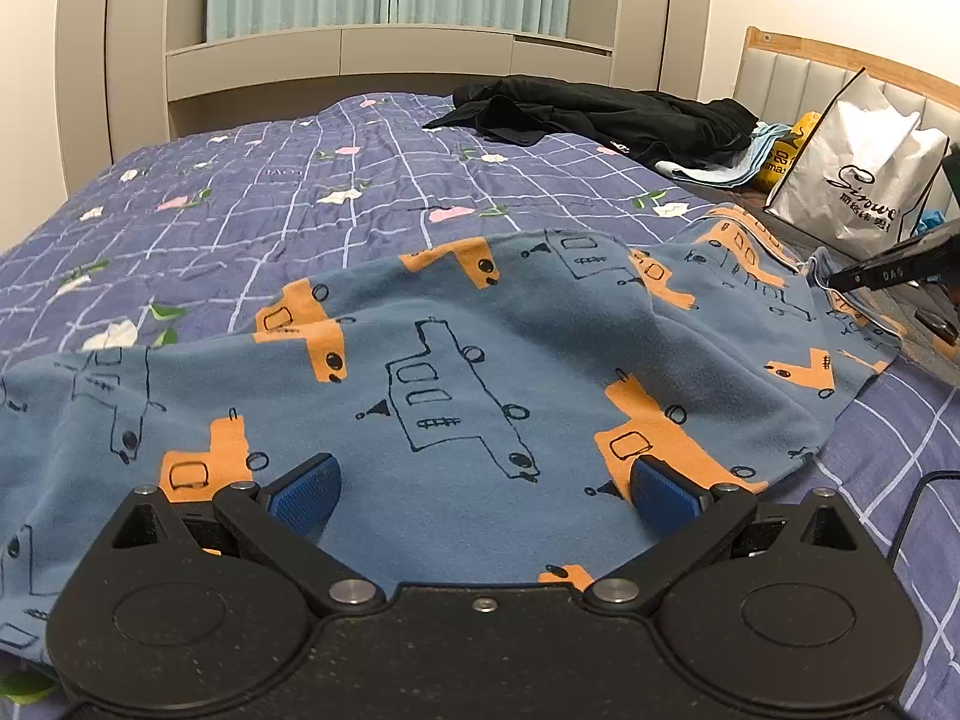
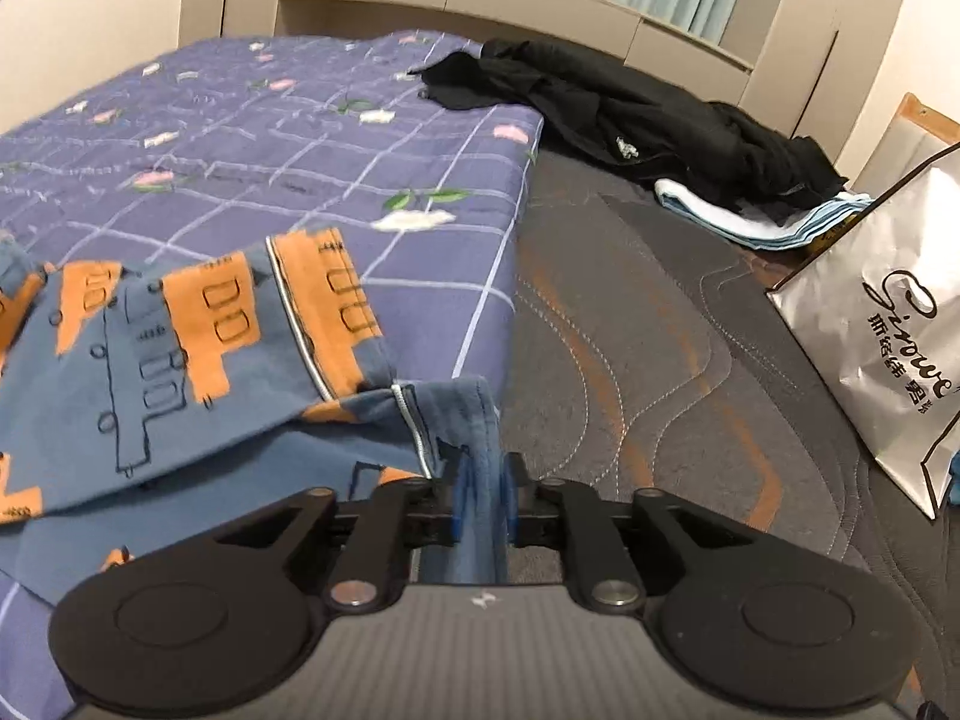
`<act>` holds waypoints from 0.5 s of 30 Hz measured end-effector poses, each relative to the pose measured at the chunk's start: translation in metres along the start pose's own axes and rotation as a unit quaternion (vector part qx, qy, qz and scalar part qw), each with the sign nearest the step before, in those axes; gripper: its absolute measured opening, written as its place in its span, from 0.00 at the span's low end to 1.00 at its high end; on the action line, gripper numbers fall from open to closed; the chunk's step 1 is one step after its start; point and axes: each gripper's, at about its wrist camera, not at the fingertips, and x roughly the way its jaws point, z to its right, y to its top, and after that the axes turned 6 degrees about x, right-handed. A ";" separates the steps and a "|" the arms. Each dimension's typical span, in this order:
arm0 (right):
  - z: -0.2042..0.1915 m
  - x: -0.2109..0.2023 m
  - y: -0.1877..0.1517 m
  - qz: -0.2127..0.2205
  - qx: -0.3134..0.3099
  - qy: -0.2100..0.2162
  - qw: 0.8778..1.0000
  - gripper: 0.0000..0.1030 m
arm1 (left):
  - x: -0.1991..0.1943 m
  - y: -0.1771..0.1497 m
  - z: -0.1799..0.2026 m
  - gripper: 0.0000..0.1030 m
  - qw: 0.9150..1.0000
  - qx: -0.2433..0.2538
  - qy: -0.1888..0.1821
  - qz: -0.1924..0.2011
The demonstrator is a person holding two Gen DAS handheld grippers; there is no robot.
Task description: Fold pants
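Blue pants (image 1: 456, 360) printed with orange and outlined vehicles lie spread across the purple checked quilt (image 1: 240, 198). My left gripper (image 1: 486, 480) hovers low over the near part of the cloth, its blue pads wide apart with nothing pinched, so it is open. In the right wrist view the pants (image 2: 150, 360) lie to the left, and a bunched edge of them runs between the narrow-set pads of my right gripper (image 2: 483, 501), which is shut on it. From the left wrist view, the right gripper (image 1: 831, 282) shows at the far right, at the cloth's raised corner.
A heap of black clothes (image 2: 630, 114) lies at the back on a folded light blue towel (image 2: 750, 216). A white shopping bag (image 2: 888, 324) stands at the right on the bare grey mattress (image 2: 630, 330). A black cable (image 1: 918, 498) crosses the quilt at the right.
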 end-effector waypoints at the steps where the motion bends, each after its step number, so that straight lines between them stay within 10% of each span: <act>1: 0.002 -0.002 0.001 0.001 0.007 0.001 1.000 0.39 | -0.002 0.001 0.001 1.00 1.000 0.004 0.000 0.003; 3: 0.005 -0.010 0.003 0.011 0.014 0.003 1.000 0.60 | -0.006 0.005 0.005 0.99 1.000 0.014 -0.006 0.014; 7: 0.004 -0.021 0.011 0.030 0.009 0.029 0.999 0.71 | -0.013 0.017 0.021 0.99 0.998 0.038 -0.035 0.034; 15: -0.010 -0.005 0.040 0.031 0.028 0.112 0.993 0.71 | -0.007 0.035 0.084 0.99 0.981 0.156 -0.092 0.064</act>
